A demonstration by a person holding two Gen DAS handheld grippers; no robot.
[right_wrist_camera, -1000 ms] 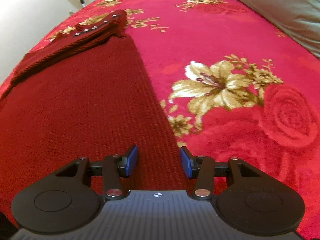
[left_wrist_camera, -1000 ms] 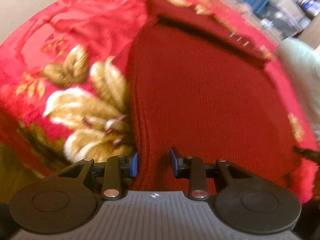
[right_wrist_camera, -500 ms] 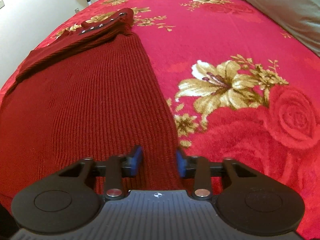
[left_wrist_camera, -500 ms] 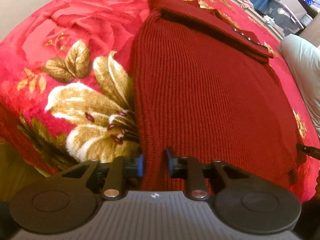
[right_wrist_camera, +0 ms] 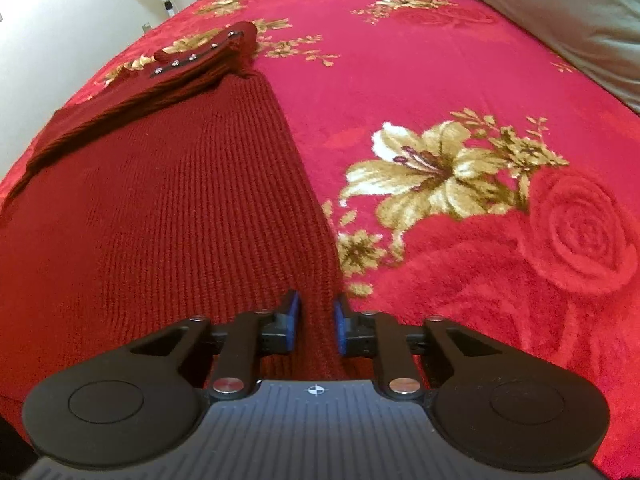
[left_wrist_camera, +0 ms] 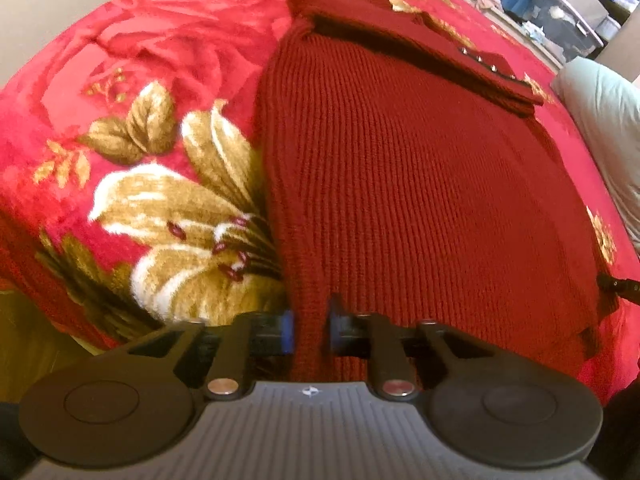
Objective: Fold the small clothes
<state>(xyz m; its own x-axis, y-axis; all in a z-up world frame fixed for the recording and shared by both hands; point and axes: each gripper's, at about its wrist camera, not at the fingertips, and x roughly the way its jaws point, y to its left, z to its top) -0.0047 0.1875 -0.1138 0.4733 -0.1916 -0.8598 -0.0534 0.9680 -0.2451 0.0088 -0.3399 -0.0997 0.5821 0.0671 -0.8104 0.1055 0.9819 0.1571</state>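
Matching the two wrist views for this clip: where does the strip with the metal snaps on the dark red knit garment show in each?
Left wrist: snap strip lies upper right, at the garment's far end, slanting down to the right.
Right wrist: snap strip lies upper left, at the far end, slanting up to the right.
Shared landmark: the pale pillow, at the right edge in both views.

Warm indoor light, soft shadows, slight blur (fisheye bending at edges).
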